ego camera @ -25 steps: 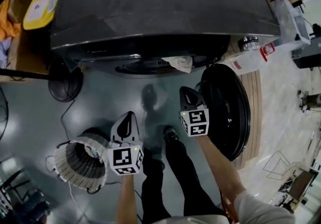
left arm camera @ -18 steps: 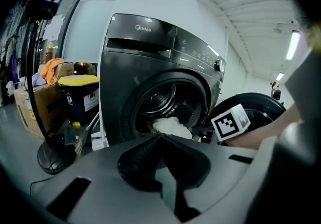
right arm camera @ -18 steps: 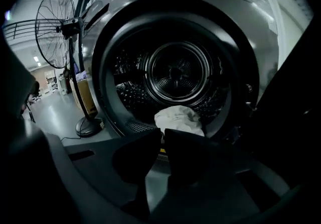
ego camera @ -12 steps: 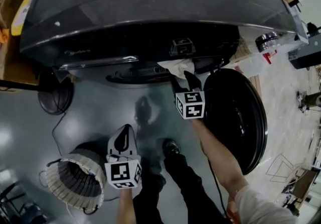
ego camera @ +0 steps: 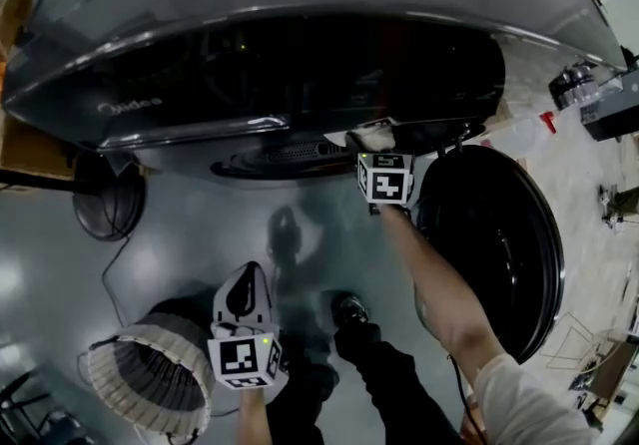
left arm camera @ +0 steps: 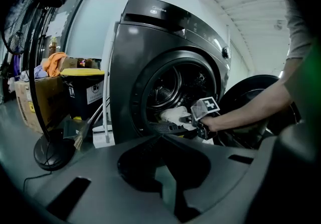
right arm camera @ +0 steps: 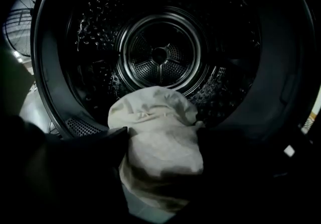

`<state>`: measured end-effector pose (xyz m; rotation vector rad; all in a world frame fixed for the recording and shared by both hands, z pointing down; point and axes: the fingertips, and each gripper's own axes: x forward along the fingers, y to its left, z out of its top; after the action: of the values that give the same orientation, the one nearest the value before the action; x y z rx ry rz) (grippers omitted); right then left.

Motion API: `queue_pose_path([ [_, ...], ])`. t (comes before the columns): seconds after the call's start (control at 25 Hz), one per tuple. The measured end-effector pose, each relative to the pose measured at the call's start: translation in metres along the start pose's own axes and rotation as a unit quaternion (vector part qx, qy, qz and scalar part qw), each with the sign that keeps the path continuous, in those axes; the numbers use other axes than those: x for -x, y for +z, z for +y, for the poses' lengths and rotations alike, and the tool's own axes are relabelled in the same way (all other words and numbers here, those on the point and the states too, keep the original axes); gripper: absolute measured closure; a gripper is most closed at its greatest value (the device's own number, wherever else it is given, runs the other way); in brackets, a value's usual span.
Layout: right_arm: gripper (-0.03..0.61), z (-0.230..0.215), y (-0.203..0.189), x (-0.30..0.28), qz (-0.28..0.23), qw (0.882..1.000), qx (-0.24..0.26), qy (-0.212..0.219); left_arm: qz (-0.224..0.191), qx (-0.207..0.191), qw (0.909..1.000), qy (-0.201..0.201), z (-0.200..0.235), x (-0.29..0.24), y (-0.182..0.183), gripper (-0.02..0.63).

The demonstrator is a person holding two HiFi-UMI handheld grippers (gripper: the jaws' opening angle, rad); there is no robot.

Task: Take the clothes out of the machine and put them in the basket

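Note:
The dark grey washing machine (ego camera: 300, 34) stands with its round door (ego camera: 494, 243) swung open to the right. A white cloth (right arm camera: 155, 127) lies bunched at the mouth of the drum (right arm camera: 160, 57) and hangs over the lip. My right gripper (right arm camera: 158, 135) is at that mouth, its jaws just opened wide, one on each side of the cloth and not pressing on it. In the head view its marker cube (ego camera: 384, 179) sits under the cloth (ego camera: 364, 139). My left gripper (ego camera: 245, 283) hangs low beside the wicker basket (ego camera: 140, 383), shut and empty.
A floor fan (ego camera: 100, 209) stands left of the machine with its cable across the grey floor. In the left gripper view a black bin with a yellow lid (left arm camera: 83, 92) and a cardboard box of clothes (left arm camera: 35, 92) stand beside the machine. The person's legs (ego camera: 389, 383) are below.
My right gripper has moved up from the floor area to the drum mouth and opened around the white cloth. My left gripper has sunk a little beside the basket.

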<state>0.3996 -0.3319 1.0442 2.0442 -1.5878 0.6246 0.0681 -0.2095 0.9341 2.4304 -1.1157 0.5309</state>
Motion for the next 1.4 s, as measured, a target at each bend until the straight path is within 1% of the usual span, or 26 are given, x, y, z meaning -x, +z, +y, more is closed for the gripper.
queue_pose_path([
  [0.08,0.140,0.000,-0.013,-0.008,0.019,1.000,-0.001,-0.003,-0.002,0.000,1.0000,0.000,0.000,-0.004,-0.003,0.597],
  [0.16,0.149,0.001,-0.016,-0.012,0.020,1.000,0.004,-0.002,-0.004,0.001,1.0000,-0.002,-0.001,-0.007,-0.006,0.597],
  [0.2,0.171,0.000,-0.016,-0.012,0.020,1.000,0.006,-0.003,-0.004,0.001,1.0000,-0.003,-0.002,-0.008,-0.007,0.597],
  [0.24,0.216,0.000,-0.016,-0.012,0.022,1.000,0.008,-0.004,-0.005,0.000,1.0000,-0.003,-0.003,-0.009,-0.007,0.597],
  [0.32,0.268,0.001,-0.018,-0.010,0.029,0.999,0.015,-0.002,-0.003,0.001,1.0000,-0.003,-0.003,-0.008,-0.010,0.597],
  [0.4,0.367,0.005,-0.021,-0.008,0.039,0.999,0.022,0.009,-0.001,0.003,1.0000,-0.003,-0.005,-0.007,-0.014,0.597],
  [0.44,0.399,0.007,-0.022,-0.008,0.045,0.999,0.024,0.016,0.000,0.003,1.0000,-0.004,-0.006,-0.006,-0.014,0.597],
  [0.52,0.427,0.010,-0.024,-0.006,0.060,0.998,0.020,0.030,0.004,0.002,1.0000,-0.005,-0.009,-0.002,-0.013,0.597],
  [0.64,0.444,0.014,-0.018,0.009,0.060,0.997,0.009,0.044,0.009,0.001,0.9999,-0.006,-0.012,0.010,-0.004,0.597],
  [0.8,0.449,0.024,0.004,0.041,0.042,0.997,0.027,0.056,0.007,-0.005,0.9999,-0.008,-0.015,0.029,0.021,0.597],
  [0.96,0.451,0.036,0.031,0.085,0.021,0.997,0.027,0.069,0.008,-0.008,0.9999,-0.011,-0.020,0.055,0.050,0.597],
  [1.2,0.451,0.045,0.063,0.154,0.000,0.997,0.018,0.075,-0.008,-0.012,0.9999,-0.008,-0.027,0.094,0.100,0.597],
  [1.4,0.451,0.052,0.086,0.214,-0.010,0.996,0.033,0.087,-0.013,-0.011,0.9998,0.007,-0.030,0.131,0.133,0.597],
])
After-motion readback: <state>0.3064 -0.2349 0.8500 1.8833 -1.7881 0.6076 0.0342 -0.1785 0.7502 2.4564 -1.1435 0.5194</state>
